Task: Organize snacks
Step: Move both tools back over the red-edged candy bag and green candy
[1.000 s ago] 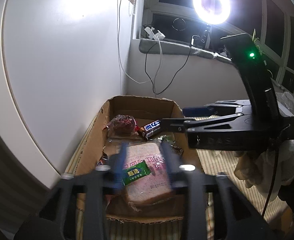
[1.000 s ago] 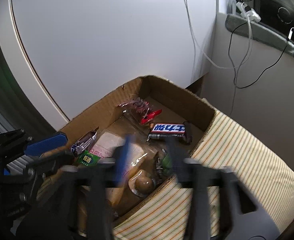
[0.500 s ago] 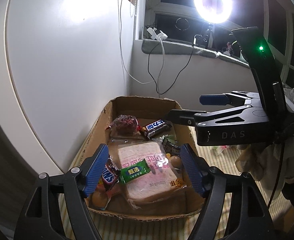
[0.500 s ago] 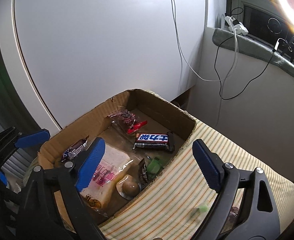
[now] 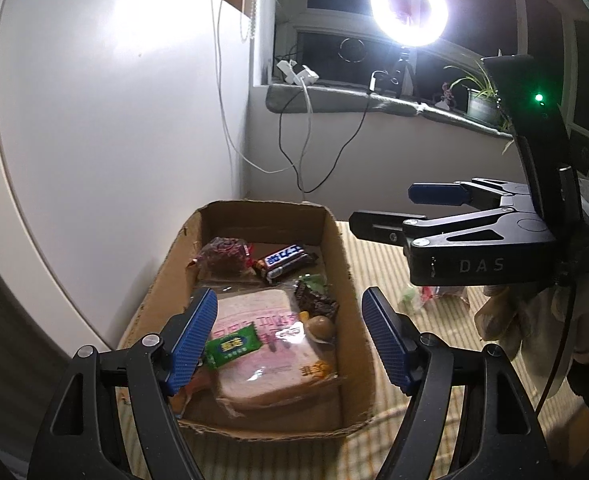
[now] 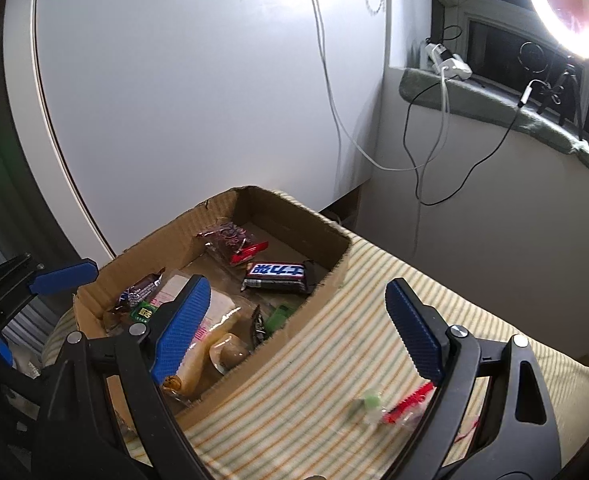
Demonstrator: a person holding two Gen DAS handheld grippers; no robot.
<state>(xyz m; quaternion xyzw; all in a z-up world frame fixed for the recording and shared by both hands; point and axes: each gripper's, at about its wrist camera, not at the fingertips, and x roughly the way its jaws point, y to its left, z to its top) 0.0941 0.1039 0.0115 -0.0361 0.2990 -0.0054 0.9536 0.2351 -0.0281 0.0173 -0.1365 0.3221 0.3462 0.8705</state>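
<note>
A cardboard box (image 5: 342,264) (image 6: 162,240) on a striped cloth holds several snacks: a wrapped bread slab (image 5: 266,344), a small green packet (image 5: 234,346) on it, a dark chocolate bar (image 5: 284,258) (image 6: 278,274), a red-purple bag (image 5: 222,256) (image 6: 226,238) and a round brown sweet (image 5: 320,326). My left gripper (image 5: 290,340) hangs open above the bread, nothing between its blue pads. My right gripper (image 6: 294,328) stands open over the box's right wall, holding nothing; it also shows at the right (image 5: 390,210). Loose small sweets (image 6: 398,404) (image 5: 426,294) lie on the cloth outside the box.
A white panel (image 5: 114,120) rises right behind the box's left side. Cables (image 5: 298,152) hang from a windowsill with a ring light (image 5: 408,8). A gloved hand (image 5: 534,320) holds the right gripper. The striped cloth (image 6: 374,340) spreads right of the box.
Both grippers have opened wide; a second ago their pads stood closer together. The right gripper has lifted and drawn back to the right of the box. The green packet lies on the bread.
</note>
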